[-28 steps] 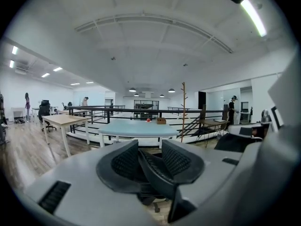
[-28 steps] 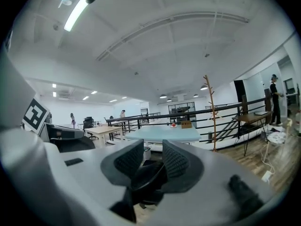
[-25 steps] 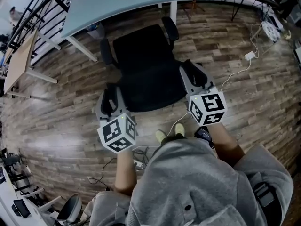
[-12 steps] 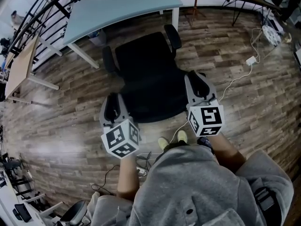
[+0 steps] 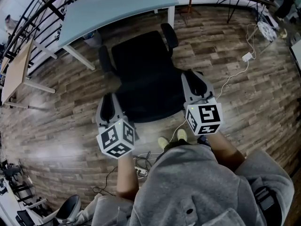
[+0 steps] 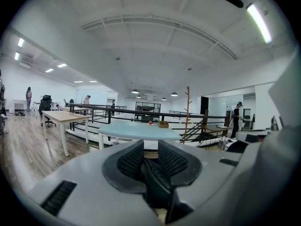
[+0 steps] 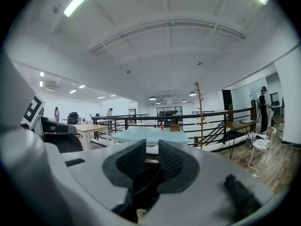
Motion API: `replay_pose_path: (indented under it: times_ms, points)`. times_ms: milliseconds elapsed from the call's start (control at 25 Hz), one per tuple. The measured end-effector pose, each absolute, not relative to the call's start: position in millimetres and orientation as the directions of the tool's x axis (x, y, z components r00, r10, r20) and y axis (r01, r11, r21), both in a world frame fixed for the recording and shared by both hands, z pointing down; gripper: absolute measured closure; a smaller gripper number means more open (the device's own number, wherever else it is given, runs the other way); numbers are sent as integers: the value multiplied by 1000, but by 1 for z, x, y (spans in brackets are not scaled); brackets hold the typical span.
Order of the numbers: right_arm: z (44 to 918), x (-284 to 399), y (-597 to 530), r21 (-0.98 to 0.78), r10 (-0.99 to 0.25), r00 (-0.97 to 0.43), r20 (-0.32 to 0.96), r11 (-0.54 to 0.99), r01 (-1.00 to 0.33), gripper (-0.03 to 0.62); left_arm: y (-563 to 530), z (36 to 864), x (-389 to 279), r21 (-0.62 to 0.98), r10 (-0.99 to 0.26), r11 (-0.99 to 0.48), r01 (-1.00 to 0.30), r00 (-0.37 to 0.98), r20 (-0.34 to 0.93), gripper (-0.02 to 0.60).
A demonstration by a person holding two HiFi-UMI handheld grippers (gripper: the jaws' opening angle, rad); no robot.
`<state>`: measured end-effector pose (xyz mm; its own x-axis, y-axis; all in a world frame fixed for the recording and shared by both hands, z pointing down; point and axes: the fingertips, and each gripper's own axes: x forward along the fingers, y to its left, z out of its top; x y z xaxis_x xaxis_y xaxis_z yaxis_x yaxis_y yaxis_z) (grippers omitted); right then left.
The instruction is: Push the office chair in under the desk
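Narrower than a second ago, the left gripper (image 5: pixel 107 106) jaws are closing round the office chair (image 5: pixel 146 74) back, the right gripper (image 5: pixel 196 82) jaws slightly spread over it, so the push under the desk (image 5: pixel 117 4) looks ready.

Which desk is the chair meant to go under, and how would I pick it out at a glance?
Look along the black railing at the far edge of the wood-plank floor. Straight beyond the black office chair stands the desk: its top is pale blue on white legs, whereas the neighbouring table to its left is tan wood.
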<state>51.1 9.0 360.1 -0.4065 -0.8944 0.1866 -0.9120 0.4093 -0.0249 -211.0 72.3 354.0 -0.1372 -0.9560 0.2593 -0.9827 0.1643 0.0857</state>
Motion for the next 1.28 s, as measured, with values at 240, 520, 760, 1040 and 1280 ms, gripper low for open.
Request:
replay_pose_path:
  times_ms: [240,520,760,1040,1280]
  points:
    - [363,44,3,-4,-903,-386,188,392,-920,508,62,355,-217,30,-957,136,-990,-123,263,488]
    - [364,21,-6,6,-911,-368,186,376,-927,514,41,355,-240,55,-961,108,-993,-90,263,526]
    - [365,9,-15,-20,-919,-351,180,353,-935,514,30,355,-253,65,-966,83,-994,-65,250,528]
    - [361,2,-33,-2,-923,-342,177,347,-938,525,10,354,-262,72,-964,89,-993,-67,256,534]
    - [360,-12,-47,-26,-931,-326,160,327,-945,525,-12,353,-277,100,-965,75,-992,-47,259,534]
